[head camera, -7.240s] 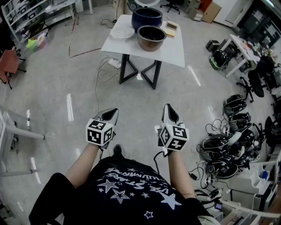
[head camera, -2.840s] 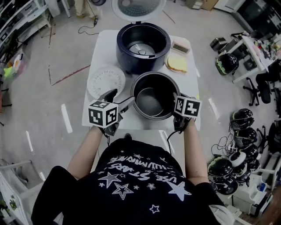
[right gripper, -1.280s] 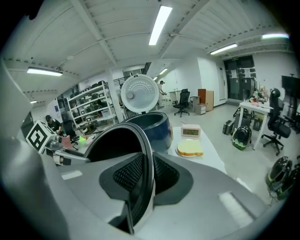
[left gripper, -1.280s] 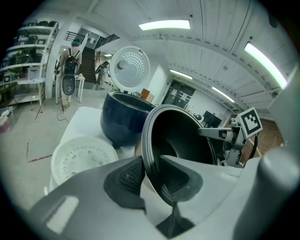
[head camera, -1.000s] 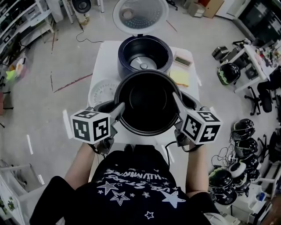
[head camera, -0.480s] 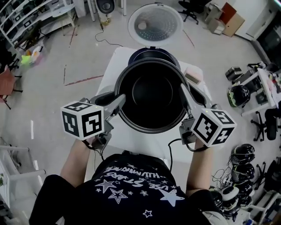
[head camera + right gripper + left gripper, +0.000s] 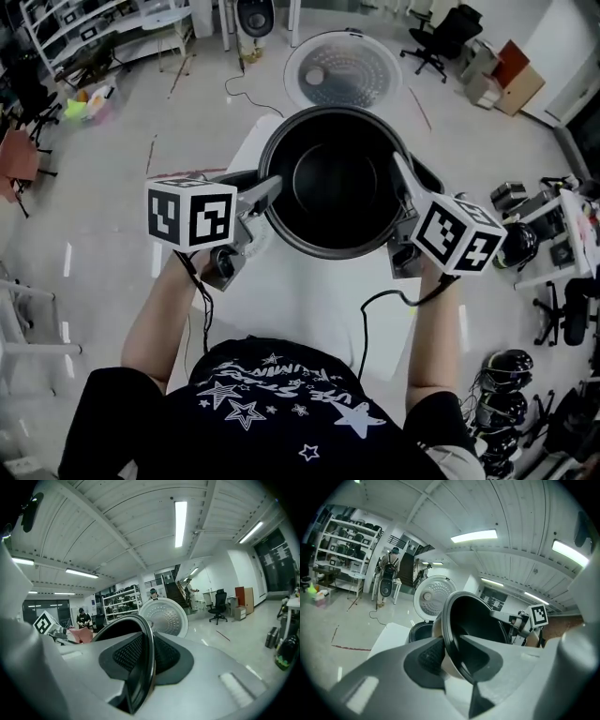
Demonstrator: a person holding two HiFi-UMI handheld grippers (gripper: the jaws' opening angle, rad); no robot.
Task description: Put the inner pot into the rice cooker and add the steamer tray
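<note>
Two grippers: one on each side of the inner pot point(image 7: 337, 183), holding it between them in the air above the white table point(image 7: 309, 291)
Left gripper point(image 7: 270, 190): jaws clamped on the pot's left rim; its own view shows one ribbed pad against the pale outer wall and the other jaw reaching inside the dark rim
Inner pot: round, with a dark lining and its mouth facing up at the head camera; nothing shows inside it
Right gripper point(image 7: 403, 183): jaws closed on the opposite rim; in its own view the rim's thin edge runs between the two ribbed pads
Rice cooker point(image 7: 423, 631): dark body on the table, beyond and below the pot in the left gripper view; the head view hides almost all of it under the pot
Cooker lid point(image 7: 342, 67): open, its round perforated inner face showing past the pot
Pot over cooker: it seems to hang right above the opening, though the overlap is hard to judge
Person: bare forearms, dark shirt point(image 7: 281, 403) with white stars
</note>
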